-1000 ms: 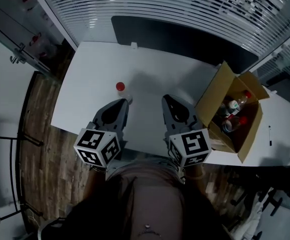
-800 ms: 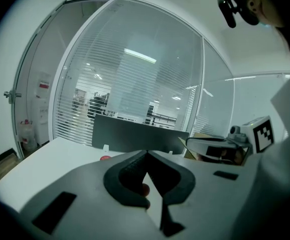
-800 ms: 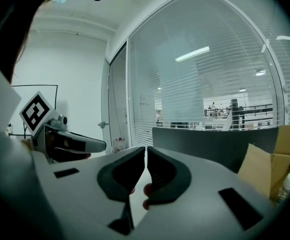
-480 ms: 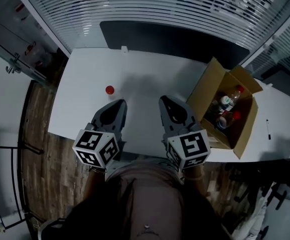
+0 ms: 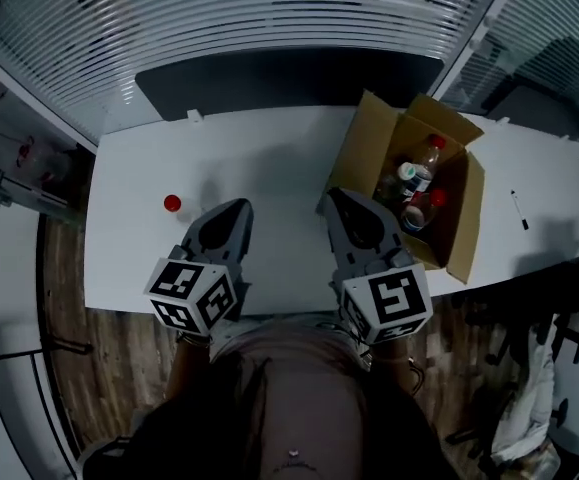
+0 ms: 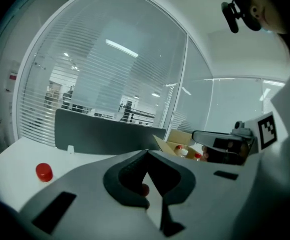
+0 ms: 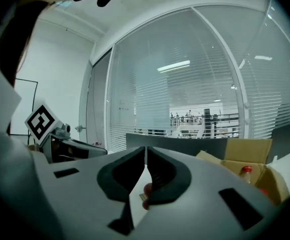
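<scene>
Well left of the cardboard box, a red-capped bottle stands upright on the white table, its long axis vertical and its cap pointing up. The left gripper hovers between bottle and box, nearer the bottle, jaws pressed together on nothing. The right gripper hangs just beside the box's left wall, jaws likewise closed and empty. Inside the box stand several bottles.

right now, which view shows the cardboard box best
The head view: it looks down into the open cardboard box, showing its flaps and the bottles inside. The left gripper view shows it small and far, just a flap and bottle caps. The right gripper view shows one side wall and a red-capped bottle.
</scene>
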`<state>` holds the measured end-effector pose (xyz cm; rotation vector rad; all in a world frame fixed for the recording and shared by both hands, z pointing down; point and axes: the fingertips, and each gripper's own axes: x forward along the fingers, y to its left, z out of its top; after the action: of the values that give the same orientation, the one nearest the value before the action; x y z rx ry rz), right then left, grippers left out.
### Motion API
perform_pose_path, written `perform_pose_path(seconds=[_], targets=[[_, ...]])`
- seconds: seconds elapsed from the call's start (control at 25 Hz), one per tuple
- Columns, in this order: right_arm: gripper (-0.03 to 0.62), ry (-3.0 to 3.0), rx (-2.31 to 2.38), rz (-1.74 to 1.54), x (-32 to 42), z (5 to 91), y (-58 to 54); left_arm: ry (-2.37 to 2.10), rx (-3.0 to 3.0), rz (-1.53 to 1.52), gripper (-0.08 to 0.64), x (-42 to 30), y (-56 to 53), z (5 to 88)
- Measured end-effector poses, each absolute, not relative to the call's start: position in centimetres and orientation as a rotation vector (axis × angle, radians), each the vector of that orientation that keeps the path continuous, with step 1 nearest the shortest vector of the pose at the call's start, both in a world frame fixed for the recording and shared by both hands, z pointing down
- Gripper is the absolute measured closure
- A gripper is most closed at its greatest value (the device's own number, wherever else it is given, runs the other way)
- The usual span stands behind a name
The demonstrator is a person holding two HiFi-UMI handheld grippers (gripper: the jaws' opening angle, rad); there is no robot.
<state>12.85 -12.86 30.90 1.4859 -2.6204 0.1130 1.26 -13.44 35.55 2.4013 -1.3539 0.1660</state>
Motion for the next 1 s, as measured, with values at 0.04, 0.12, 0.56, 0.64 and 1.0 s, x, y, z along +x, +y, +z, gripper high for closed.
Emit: perform_pose_path(seconds=[0.04, 0.12, 0.56, 0.64, 1.0], targets=[[0.557, -2.591, 1.525, 0.116, 14.0, 31.0, -12.9, -1.333, 2.415, 0.170, 0.552, 2.1, -13.6, 35.5], [0.557, -2.538, 1.598, 0.120, 16.4, 31.3, -12.9, -1.287, 2.442, 0.180, 0.551, 3.8, -14.0, 35.6], [0.555, -2.310, 1.886, 0.139, 27.2, 32.0, -11.9, -1.110, 2.536, 0.247, 0.551, 11.4, -14.5, 36.2], [0.555, -2.268, 1.917, 0.139, 28.8, 32.2, -11.6, -1.088, 2.541, 0.245, 0.551, 12.5, -14.6, 36.2], [0.462, -2.154, 1.902, 0.170, 33.6, 34.2, -11.4, -1.047, 2.553, 0.234, 0.551, 16.5, -15.0, 36.8]])
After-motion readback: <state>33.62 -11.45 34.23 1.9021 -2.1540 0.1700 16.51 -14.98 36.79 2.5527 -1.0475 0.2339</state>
